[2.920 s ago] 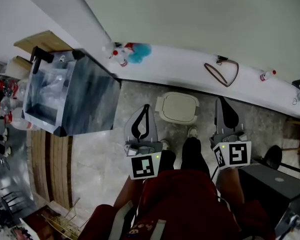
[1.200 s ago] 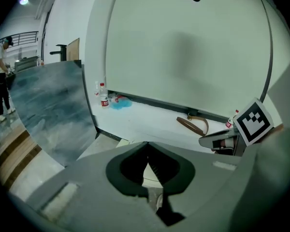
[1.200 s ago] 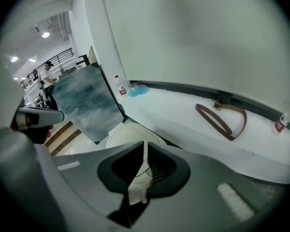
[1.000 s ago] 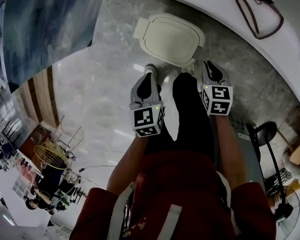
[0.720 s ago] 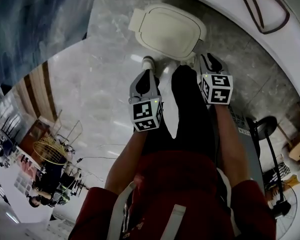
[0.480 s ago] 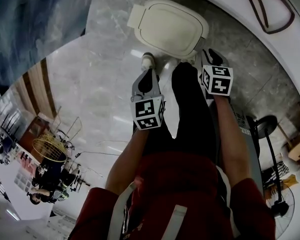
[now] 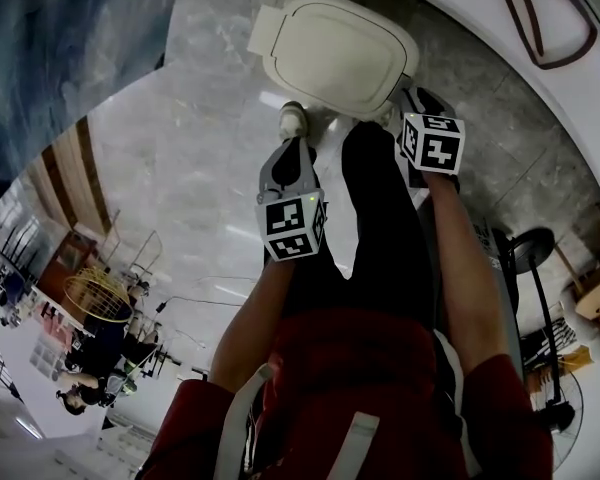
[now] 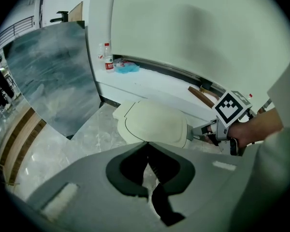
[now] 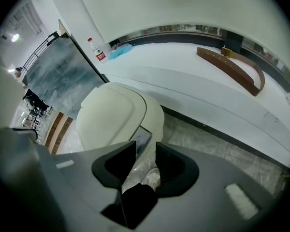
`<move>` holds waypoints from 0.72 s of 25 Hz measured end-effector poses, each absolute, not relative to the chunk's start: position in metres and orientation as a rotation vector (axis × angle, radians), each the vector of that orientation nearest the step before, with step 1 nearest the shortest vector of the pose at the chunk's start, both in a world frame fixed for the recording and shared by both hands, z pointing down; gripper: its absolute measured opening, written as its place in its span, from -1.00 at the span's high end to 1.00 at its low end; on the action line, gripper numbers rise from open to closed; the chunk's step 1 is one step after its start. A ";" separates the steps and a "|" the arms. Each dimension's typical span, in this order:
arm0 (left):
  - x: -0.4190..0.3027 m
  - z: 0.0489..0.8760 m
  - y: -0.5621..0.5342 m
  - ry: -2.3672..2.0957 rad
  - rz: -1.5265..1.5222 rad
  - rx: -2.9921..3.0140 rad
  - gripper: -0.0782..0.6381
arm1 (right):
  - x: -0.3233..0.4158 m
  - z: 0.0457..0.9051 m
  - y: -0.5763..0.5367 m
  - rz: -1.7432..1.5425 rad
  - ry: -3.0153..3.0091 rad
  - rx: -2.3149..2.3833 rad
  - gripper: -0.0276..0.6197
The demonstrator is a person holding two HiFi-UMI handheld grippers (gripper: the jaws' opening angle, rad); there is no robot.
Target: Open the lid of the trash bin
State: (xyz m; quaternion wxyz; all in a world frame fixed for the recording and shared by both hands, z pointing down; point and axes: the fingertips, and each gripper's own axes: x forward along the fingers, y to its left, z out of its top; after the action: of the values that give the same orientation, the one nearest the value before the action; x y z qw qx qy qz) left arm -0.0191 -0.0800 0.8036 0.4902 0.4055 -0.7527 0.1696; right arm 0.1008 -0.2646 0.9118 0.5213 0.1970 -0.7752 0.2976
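L gripper (image 7: 294, 148): jaws together, nothing held. The trash bin (image 7: 330, 53) sits ahead of its tips, cream lid (image 8: 154, 124) down.

R gripper (image 7: 417, 96): jaws part-open, just been opening, empty. The lid's near edge and grey tab (image 9: 141, 138) lie just beyond its tips.

Risks:
- Tips may skid off the smooth domed lid.
- A hard push may shove the light bin.
- A low bite may snag the clear plastic (image 9: 142, 170), prob. liner.

Surrounds:
- Marbled panel (image 8: 53, 91) left of L gripper.
- Person's shoe (image 7: 293, 121) below L gripper's tips, crowding the approach.
- Brown strap (image 9: 232, 66) on ledge beyond R gripper, well apart.
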 end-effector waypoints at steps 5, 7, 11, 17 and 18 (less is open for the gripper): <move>-0.020 0.808 -0.079 -1.819 0.406 0.961 0.77 | 0.102 0.916 -0.268 0.700 -1.842 0.447 0.50; -0.019 0.809 -0.080 -1.811 0.405 0.969 0.77 | 0.101 0.917 -0.267 0.691 -1.837 0.445 0.50; -0.015 0.812 -0.082 -1.795 0.408 0.980 0.77 | 0.103 0.919 -0.267 0.625 -1.838 0.434 0.48; -0.014 0.820 -0.077 -1.779 0.390 0.956 0.77 | 0.105 0.924 -0.271 0.616 -1.801 0.428 0.34; -0.013 0.820 -0.077 -1.778 0.387 0.952 0.77 | 0.106 0.924 -0.272 0.615 -1.795 0.424 0.30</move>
State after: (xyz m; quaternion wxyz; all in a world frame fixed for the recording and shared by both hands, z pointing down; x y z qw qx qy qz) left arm -0.0128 -0.0769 0.8205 0.5174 0.3966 -0.7409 0.1614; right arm 0.1061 -0.2724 0.9241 0.5635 0.1800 -0.7628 0.2612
